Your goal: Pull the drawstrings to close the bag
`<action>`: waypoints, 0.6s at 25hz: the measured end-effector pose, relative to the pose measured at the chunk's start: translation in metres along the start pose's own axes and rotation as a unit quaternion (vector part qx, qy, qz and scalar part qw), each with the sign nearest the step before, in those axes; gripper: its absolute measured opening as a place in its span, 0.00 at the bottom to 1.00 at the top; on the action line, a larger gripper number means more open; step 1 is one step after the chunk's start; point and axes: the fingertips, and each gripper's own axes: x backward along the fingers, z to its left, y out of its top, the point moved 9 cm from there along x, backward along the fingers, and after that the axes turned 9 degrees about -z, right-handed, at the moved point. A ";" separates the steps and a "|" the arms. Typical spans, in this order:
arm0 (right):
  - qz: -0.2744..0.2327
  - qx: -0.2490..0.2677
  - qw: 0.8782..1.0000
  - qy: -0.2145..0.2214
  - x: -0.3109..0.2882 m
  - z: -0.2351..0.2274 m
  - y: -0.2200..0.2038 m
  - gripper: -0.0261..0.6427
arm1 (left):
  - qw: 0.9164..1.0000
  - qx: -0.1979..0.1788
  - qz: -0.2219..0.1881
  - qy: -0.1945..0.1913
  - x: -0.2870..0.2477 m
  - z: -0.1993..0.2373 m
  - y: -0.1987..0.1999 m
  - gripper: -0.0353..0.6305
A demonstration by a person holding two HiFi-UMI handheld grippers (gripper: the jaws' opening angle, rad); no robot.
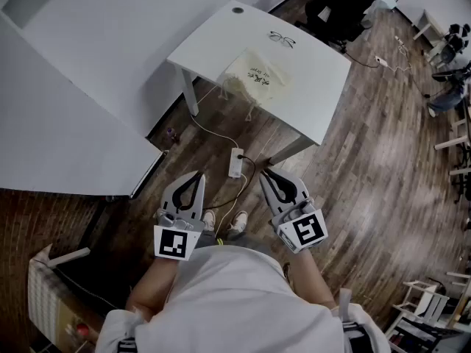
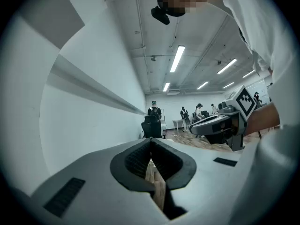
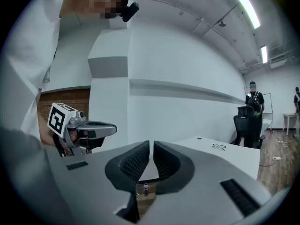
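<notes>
A cream drawstring bag (image 1: 255, 74) lies on the white table (image 1: 221, 31), at its near edge, with cords dangling over the edge (image 1: 252, 109). Both grippers are held side by side, well short of the table, over the wooden floor. My left gripper (image 1: 197, 176) (image 2: 151, 143) is shut with nothing in it. My right gripper (image 1: 266, 173) (image 3: 151, 148) shows only a thin slit between its pads, and they hold nothing. Each gripper view shows the other gripper beside it: the right gripper (image 2: 194, 128) and the left gripper (image 3: 112, 128). The bag shows in neither gripper view.
A pair of glasses (image 1: 282, 40) lies on the table past the bag. A white power strip (image 1: 236, 162) with cables lies on the floor between the table and my feet. A large white block (image 1: 59, 109) stands at left. Chairs and people (image 2: 153, 111) are farther off.
</notes>
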 end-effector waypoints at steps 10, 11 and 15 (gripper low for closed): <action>-0.016 -0.016 1.000 0.008 0.019 -0.016 -0.006 0.12 | 1.000 -0.004 0.008 0.020 -0.003 -0.013 0.000 0.08; -0.022 -0.022 0.999 0.009 0.022 -0.021 -0.007 0.12 | 1.000 -0.004 0.010 0.022 -0.005 -0.015 -0.001 0.08; -0.027 -0.033 0.999 0.014 0.030 -0.040 -0.012 0.12 | 0.999 -0.009 0.015 0.039 -0.013 -0.019 -0.004 0.08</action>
